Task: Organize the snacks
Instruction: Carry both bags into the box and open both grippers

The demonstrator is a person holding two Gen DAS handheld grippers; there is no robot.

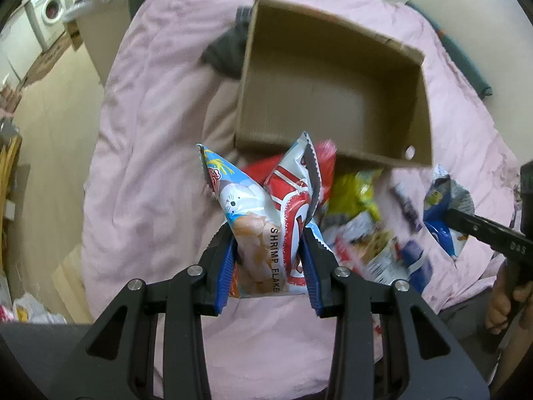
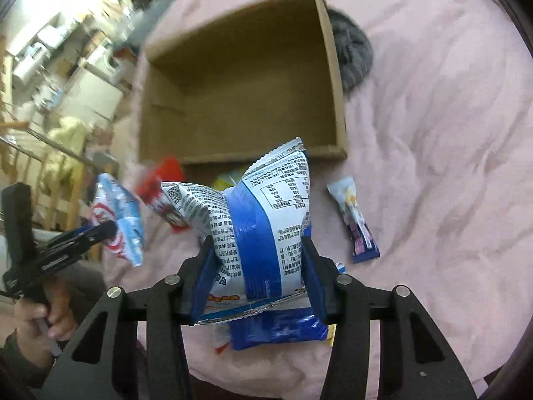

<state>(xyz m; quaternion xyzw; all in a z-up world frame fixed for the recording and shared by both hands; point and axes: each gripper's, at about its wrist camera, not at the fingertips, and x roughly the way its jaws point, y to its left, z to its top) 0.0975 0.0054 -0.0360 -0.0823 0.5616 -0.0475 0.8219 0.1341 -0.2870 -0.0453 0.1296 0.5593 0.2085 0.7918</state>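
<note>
My left gripper (image 1: 268, 253) is shut on a shrimp flakes bag (image 1: 256, 226), white, blue and red, held above the pink bedspread in front of the open cardboard box (image 1: 333, 83). My right gripper (image 2: 256, 260) is shut on a blue and white snack bag (image 2: 266, 220), held up before the same box (image 2: 240, 76). Each gripper shows in the other's view: the right one (image 1: 446, 215) with its bag (image 1: 443, 213), the left one (image 2: 110, 230) with its bag (image 2: 116, 216). The box looks empty inside.
Loose snacks lie on the pink bedspread (image 1: 150, 133) near the box: a yellow bag (image 1: 356, 196), a red bag (image 2: 160, 180), a small bar (image 2: 356, 220), a blue packet (image 2: 276, 330). A grey cloth (image 2: 353, 53) lies beside the box. Washing machine (image 1: 50, 13) off the bed.
</note>
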